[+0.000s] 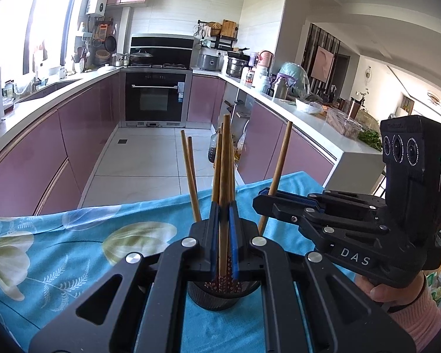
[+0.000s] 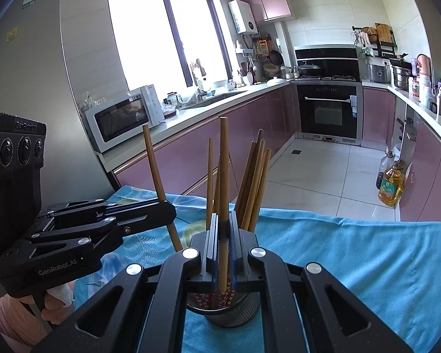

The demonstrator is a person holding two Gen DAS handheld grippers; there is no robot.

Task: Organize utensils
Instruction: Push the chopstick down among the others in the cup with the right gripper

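A dark mesh utensil holder (image 1: 223, 295) stands on the blue floral cloth (image 1: 58, 253), with several wooden chopsticks (image 2: 251, 182) upright in it. My left gripper (image 1: 224, 235) is shut on one chopstick (image 1: 225, 176) and holds it upright over the holder. My right gripper (image 2: 223, 244) is shut on another chopstick (image 2: 224, 173), also over the holder (image 2: 229, 309). In the left wrist view the right gripper (image 1: 263, 203) comes in from the right, its chopstick (image 1: 279, 164) tilted. In the right wrist view the left gripper (image 2: 169, 210) comes in from the left with its chopstick (image 2: 155, 170).
The cloth (image 2: 352, 259) covers a table at a kitchen's near end. Pink cabinets (image 1: 82, 129) line both sides, an oven (image 1: 154, 97) at the back. A microwave (image 2: 117, 120) stands on the left counter. Oil bottles (image 2: 391, 185) stand on the floor.
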